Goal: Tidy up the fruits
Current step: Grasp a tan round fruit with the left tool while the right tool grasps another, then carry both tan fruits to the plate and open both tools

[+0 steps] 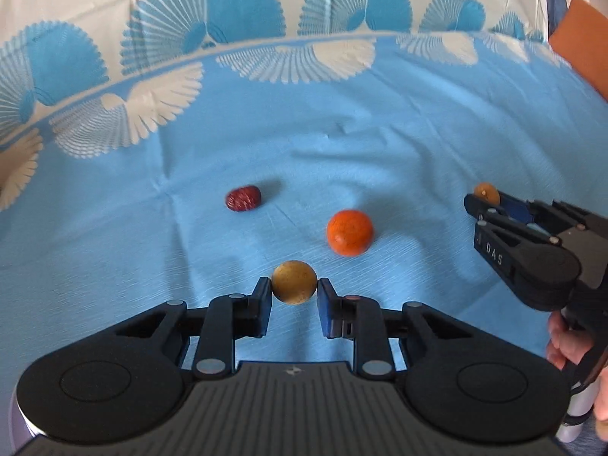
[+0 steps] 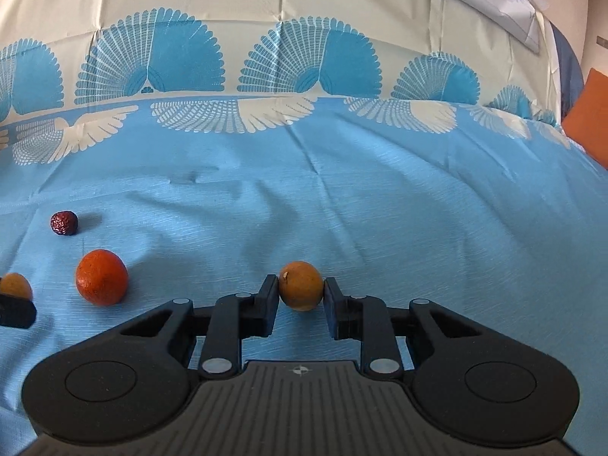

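While our left claw (image 1: 294, 290) pinches a longan (image 1: 293, 282) and the right claw (image 2: 300, 292) seemingly another (image 2: 300, 285), a lift could roll either toward the orange (image 1: 349, 232) at one o'clock.

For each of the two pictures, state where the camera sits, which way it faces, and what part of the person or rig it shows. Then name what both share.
Left wrist: sits on the left gripper, facing forward and down at a yellow-brown fruit between its fingers; the right gripper and a hand show.
Right wrist: sits on the right gripper, facing an orange-brown fruit; the left gripper's tip shows at the left edge.
Shared: orange, red date, blue cloth.
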Motion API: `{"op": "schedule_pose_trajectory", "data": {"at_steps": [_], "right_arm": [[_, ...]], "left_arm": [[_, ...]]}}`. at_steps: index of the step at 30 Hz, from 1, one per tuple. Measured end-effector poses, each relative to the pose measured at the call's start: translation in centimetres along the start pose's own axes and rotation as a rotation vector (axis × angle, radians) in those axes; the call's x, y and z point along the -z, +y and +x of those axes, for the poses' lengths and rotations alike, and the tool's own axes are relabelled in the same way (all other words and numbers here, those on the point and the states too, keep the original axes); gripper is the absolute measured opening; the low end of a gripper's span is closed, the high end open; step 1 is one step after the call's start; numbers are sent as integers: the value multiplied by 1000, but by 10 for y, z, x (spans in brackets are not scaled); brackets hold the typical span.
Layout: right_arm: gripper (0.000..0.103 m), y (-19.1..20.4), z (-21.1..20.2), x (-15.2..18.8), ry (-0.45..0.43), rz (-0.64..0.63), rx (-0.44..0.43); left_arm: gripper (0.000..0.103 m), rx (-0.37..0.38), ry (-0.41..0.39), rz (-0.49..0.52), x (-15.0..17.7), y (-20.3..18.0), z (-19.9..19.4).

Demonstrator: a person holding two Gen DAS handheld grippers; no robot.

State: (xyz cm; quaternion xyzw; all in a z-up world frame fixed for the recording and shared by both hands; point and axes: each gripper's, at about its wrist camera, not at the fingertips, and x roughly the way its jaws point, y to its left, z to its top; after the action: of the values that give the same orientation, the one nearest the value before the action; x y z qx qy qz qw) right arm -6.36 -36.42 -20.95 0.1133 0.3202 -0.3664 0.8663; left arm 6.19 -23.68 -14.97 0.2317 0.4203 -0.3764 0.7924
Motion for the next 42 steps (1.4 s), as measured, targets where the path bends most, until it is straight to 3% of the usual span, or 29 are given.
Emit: {"op": "schedule_pose_trajectory", "data": {"at_steps": [3, 6, 14, 21, 31, 42], "right_arm": [[27, -2, -45, -8, -28, 11, -39], [27, -3, -93, -5, -36, 19, -137], [27, 12, -221, 6, -18, 21, -333], [27, 46, -311, 21, -36, -81, -474], [27, 84, -377, 46, -90, -265, -525], [27, 87, -389, 47, -116, -291, -503]], "left_arm": [[28, -46, -8, -42, 4, 5, -48], [28, -74, 6, -91, 21, 12, -91], [28, -156, 19, -170, 100, 37, -203], [28, -214, -10, -249, 169, 61, -272], [28, -222, -88, -322, 213, 71, -320], [28, -198, -110, -330, 221, 74, -326]]}}
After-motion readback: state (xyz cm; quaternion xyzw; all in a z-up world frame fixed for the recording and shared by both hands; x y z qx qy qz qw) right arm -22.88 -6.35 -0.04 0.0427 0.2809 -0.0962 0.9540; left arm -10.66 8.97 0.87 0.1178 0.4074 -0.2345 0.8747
